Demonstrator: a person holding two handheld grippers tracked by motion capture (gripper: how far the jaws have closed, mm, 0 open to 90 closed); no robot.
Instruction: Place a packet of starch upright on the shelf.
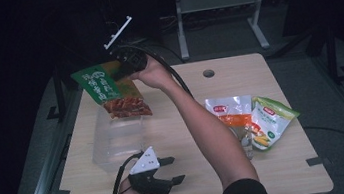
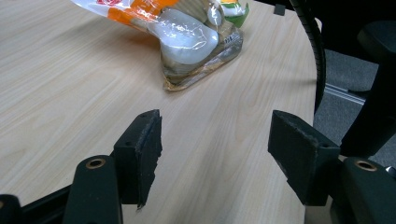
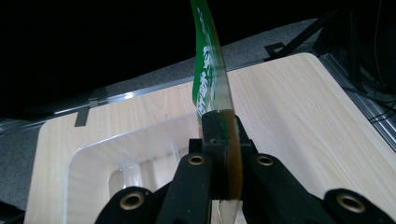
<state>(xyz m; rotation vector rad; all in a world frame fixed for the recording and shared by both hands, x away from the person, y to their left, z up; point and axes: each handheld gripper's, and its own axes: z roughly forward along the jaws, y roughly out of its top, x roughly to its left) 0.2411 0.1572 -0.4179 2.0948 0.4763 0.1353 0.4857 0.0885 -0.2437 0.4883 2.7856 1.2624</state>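
Our right tool is clenched on the green snack bag, hanging over the clear bin; its lower end hides the bin's far wall. Left tool is released, empty, low over the desk. Two more packets lie well apart; our forearm crosses between.

a dim lab: bare wooden table, black surroundings, metal frame legs behind.
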